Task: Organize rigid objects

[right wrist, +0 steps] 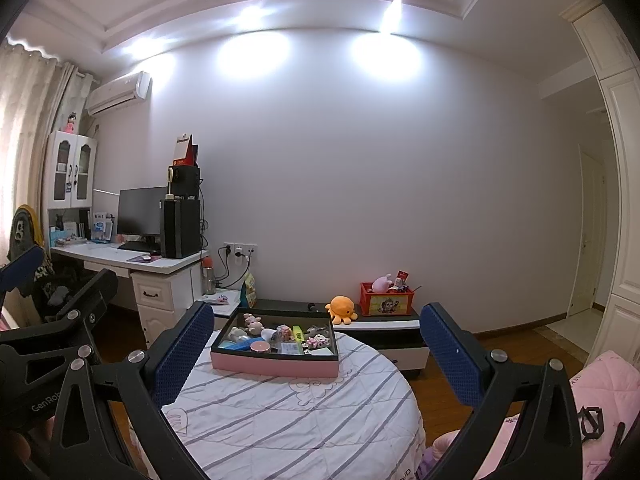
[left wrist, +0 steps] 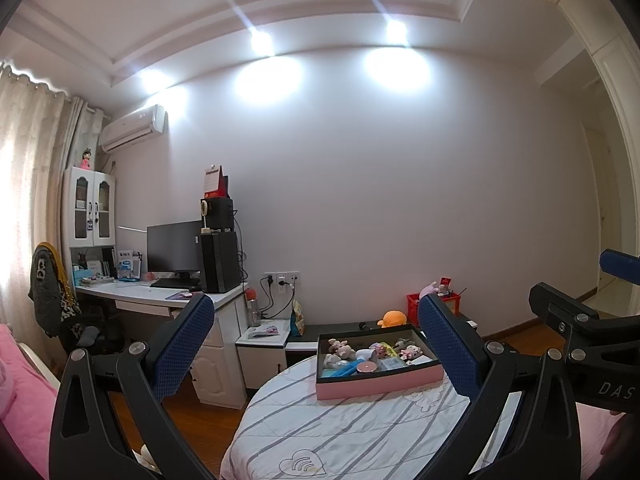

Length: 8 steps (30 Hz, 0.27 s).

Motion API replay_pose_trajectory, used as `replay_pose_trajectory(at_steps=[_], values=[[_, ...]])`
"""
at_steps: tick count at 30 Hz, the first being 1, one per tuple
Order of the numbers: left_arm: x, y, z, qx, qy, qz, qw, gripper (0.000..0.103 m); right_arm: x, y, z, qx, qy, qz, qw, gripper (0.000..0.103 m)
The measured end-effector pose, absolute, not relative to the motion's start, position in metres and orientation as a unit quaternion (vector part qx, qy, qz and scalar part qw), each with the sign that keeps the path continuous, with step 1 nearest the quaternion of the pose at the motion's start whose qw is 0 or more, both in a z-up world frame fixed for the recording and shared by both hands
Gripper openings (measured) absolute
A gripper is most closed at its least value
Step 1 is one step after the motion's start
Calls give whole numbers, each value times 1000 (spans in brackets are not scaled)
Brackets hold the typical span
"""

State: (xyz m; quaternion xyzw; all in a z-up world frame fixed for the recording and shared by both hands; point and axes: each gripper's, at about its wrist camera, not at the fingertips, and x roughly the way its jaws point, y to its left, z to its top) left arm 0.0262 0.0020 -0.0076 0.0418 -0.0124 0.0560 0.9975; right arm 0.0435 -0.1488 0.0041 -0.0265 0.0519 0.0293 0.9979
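A shallow pink box (left wrist: 379,384) with a black inside stands at the far side of a round table (left wrist: 344,436) covered in a striped white cloth. It holds several small items: toy figures, a round pink compact (left wrist: 366,367), a blue case and a yellow-green piece. The box also shows in the right wrist view (right wrist: 274,363). My left gripper (left wrist: 316,344) is open and empty, held above the table short of the box. My right gripper (right wrist: 318,354) is open and empty, also short of the box. The right gripper shows at the right edge of the left view (left wrist: 580,328).
A white desk (right wrist: 132,264) with monitor and computer tower stands at the left with a chair (left wrist: 56,300). A low black-and-white cabinet (right wrist: 384,328) behind the table carries an orange plush (right wrist: 341,309) and a red crate (right wrist: 386,300). Pink bedding (right wrist: 600,392) lies at the right.
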Motion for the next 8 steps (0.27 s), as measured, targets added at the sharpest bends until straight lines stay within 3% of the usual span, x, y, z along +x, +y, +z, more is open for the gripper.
replay_pose_trajectory(at_steps=[8], values=[[31,3,-10,43,-7,61,997,103,47,-144,3,-29,57,31,997,103]])
